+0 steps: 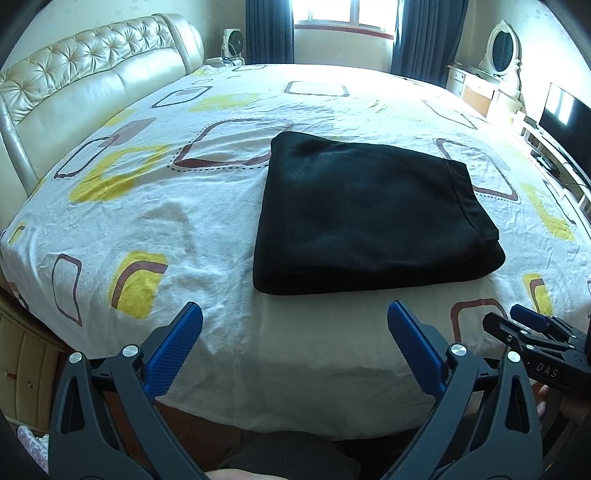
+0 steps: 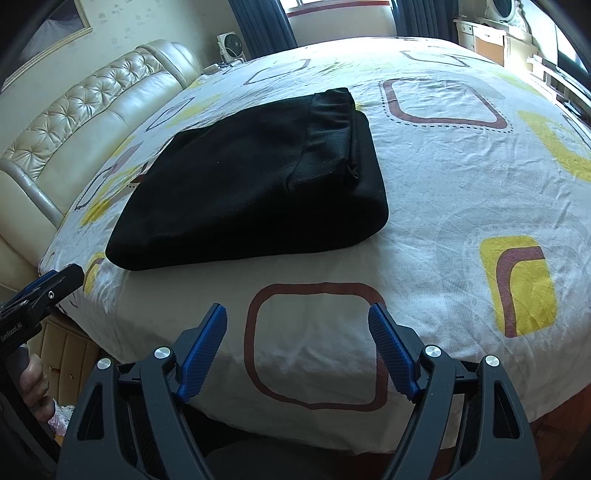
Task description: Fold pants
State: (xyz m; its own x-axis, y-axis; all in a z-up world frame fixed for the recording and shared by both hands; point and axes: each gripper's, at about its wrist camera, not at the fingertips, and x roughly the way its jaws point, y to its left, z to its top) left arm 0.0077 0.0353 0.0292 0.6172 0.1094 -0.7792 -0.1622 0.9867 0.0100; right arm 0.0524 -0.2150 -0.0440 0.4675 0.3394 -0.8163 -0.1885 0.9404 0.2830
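One pair of black pants (image 1: pixel 373 218) lies on the bed, folded into a thick, roughly square bundle. It sits near the middle of the sheet (image 1: pixel 207 229), well back from the near edge, with a hemmed band running along its right side and a rounded fold facing the grippers. In the right wrist view the same bundle (image 2: pixel 251 192) shows stacked layers at its far right corner.

There are two grippers. The left gripper (image 1: pixel 294 321) has its two blue pads spread wide, with nothing between them but bare sheet. The right gripper (image 2: pixel 297 321) also stands with its jaws spread wide and nothing between them. Both hang over the near edge of the bed, apart from the pants and touching no cloth. Each shows at the side of the other's view.

The sheet is white with yellow and brown rounded squares, wrinkled, and drops off over the near edge of the mattress. A wide strip of bare sheet lies between the grippers and the pants, and bare sheet also surrounds the bundle to the left, right and beyond. One padded headboard (image 1: pixel 74 85) runs along the left. One window (image 1: pixel 343 14) with dark curtains is at the far wall.
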